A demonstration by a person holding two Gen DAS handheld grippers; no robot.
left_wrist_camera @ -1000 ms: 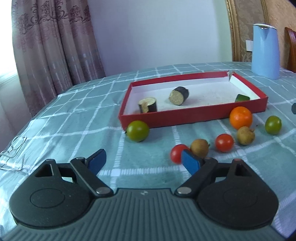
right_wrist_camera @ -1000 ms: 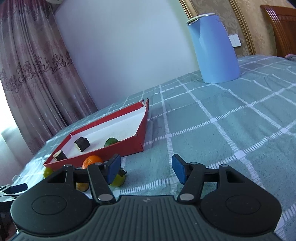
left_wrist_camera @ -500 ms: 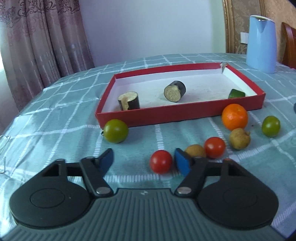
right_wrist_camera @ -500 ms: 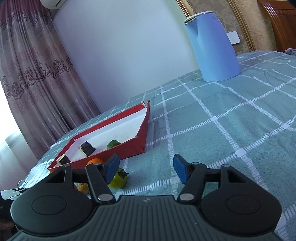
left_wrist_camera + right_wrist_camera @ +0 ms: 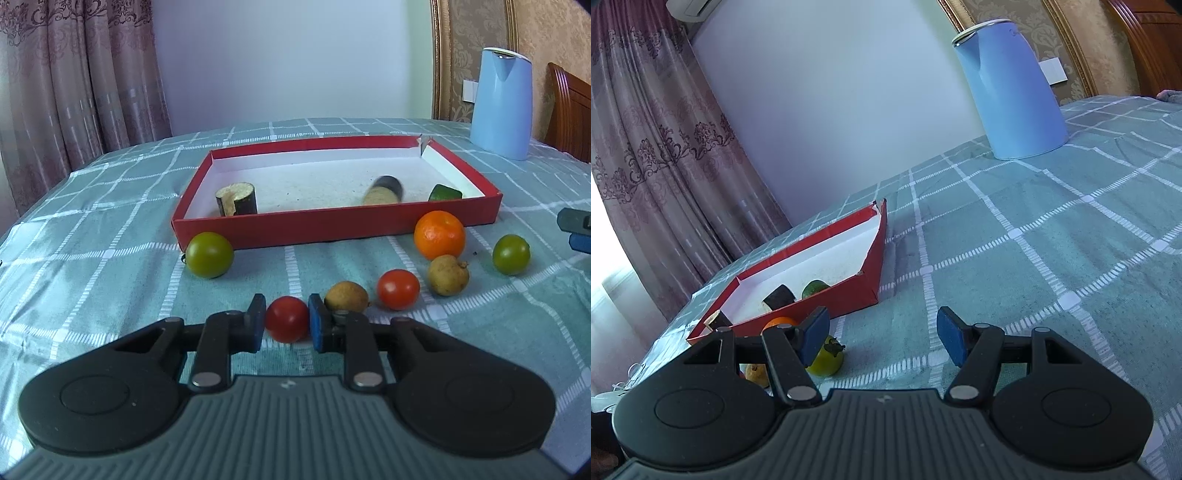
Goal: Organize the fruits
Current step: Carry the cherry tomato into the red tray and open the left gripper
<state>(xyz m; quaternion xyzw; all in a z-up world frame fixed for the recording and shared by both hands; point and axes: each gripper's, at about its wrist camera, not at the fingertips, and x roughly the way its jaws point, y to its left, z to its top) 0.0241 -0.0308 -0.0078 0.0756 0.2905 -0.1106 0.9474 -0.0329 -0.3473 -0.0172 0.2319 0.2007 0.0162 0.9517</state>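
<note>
Where left gripper jaws meet, red tomato pinched between.

Fruit before my tray on the table
In the tray: three cut pieces. Before its front wall: seven fruits; the nearest tomato lies between my left gripper pads. Kettle behind, right
</note>
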